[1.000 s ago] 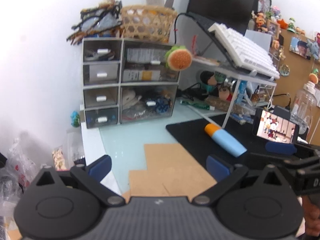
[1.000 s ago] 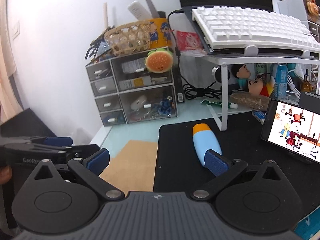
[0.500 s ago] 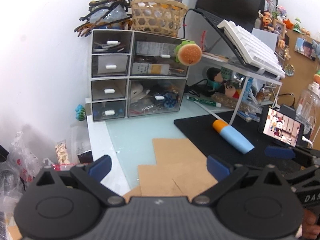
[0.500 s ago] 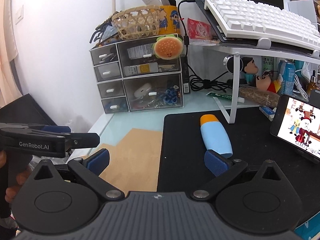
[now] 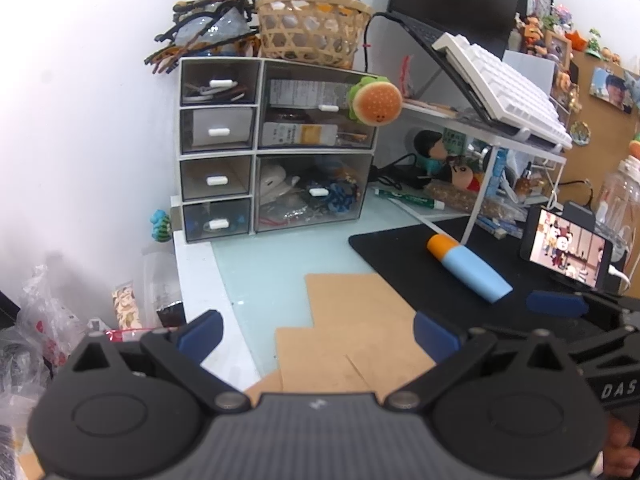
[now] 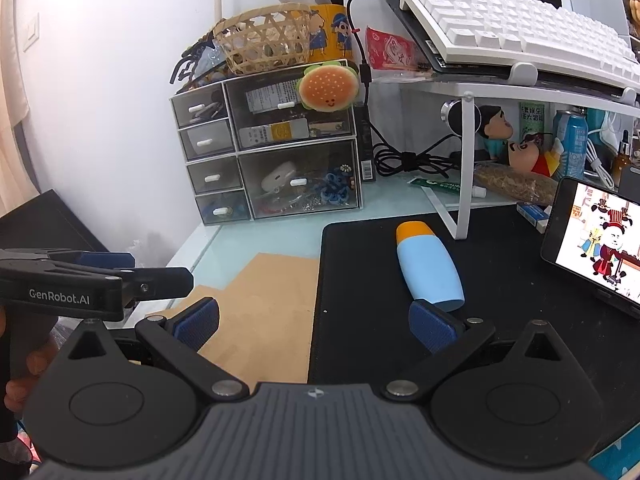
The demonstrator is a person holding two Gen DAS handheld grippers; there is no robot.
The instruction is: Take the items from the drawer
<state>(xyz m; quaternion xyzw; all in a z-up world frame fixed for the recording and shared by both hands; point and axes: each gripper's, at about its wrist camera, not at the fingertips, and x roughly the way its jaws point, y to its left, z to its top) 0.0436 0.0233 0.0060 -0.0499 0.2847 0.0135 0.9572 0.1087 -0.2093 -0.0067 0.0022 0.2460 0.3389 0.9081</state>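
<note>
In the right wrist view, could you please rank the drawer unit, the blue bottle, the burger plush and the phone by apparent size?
1. drawer unit
2. phone, cut off by the frame and nearer, so unsure against the bottle
3. blue bottle
4. burger plush

pale glass desk (image 6: 280,236) under drawer unit (image 6: 272,152), black mat (image 6: 360,280), brown cardboard (image 6: 264,312), white riser (image 6: 464,160)

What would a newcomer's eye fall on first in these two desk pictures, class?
Probably the burger plush hanging on the front of the clear drawer unit at the back of the desk, all its drawers shut. Next, the blue bottle with an orange cap lying on the black mat, and the lit phone propped at the right.
</note>
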